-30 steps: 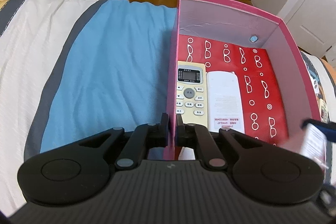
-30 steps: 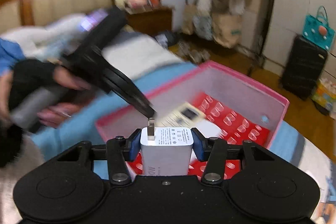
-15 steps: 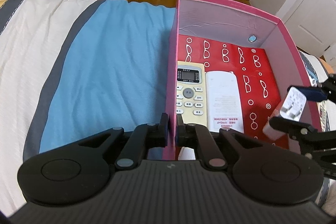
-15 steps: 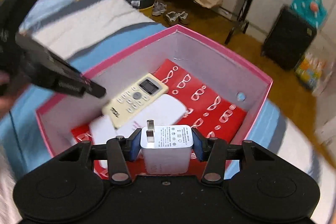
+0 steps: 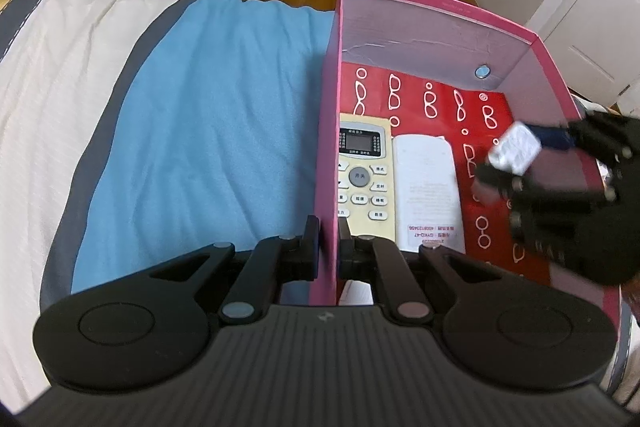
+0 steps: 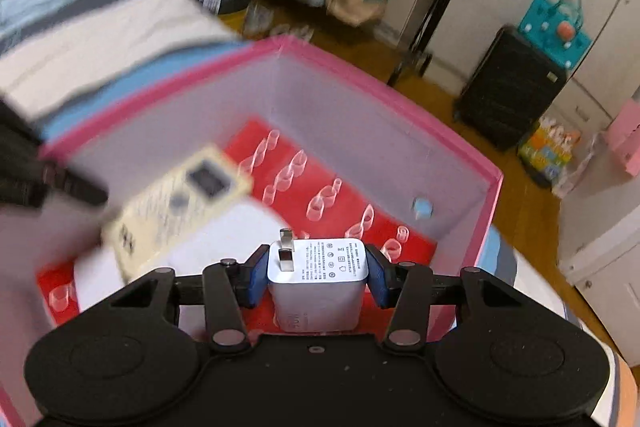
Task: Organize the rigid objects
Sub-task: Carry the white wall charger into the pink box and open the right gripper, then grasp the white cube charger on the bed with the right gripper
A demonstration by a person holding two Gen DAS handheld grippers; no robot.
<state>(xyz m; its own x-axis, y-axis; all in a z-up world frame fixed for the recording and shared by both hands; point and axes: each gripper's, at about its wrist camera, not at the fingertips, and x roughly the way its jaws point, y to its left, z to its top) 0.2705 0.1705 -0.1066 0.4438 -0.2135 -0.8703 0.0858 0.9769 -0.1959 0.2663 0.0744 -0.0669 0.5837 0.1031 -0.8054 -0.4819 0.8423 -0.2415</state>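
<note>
**Charger almost in the pink box**

From the left wrist camera: the left gripper (image 5: 328,247) is clenched on the near left wall of the pink box (image 5: 436,3), one finger outside and one inside, holding it steady on the blue bedcover (image 5: 208,131). Two things already lie on the red floor of the box, side by side at its left: a yellowish remote (image 5: 362,175) and a white remote (image 5: 428,187) face down. On the right, the right gripper (image 5: 516,155) hangs over the box with a white charger (image 5: 514,147) in it.

From the right wrist camera: the view is blurry. The right gripper (image 6: 316,275) squeezes the white charger (image 6: 316,279) between its blue pads, prongs pointing away. The charger is above the near part of the red floor, not lying on it yet.

So I think two things are put away, and the charger comes next. It must go down onto the bare red part and be let go. I cannot see any more things waiting outside the box.
</note>
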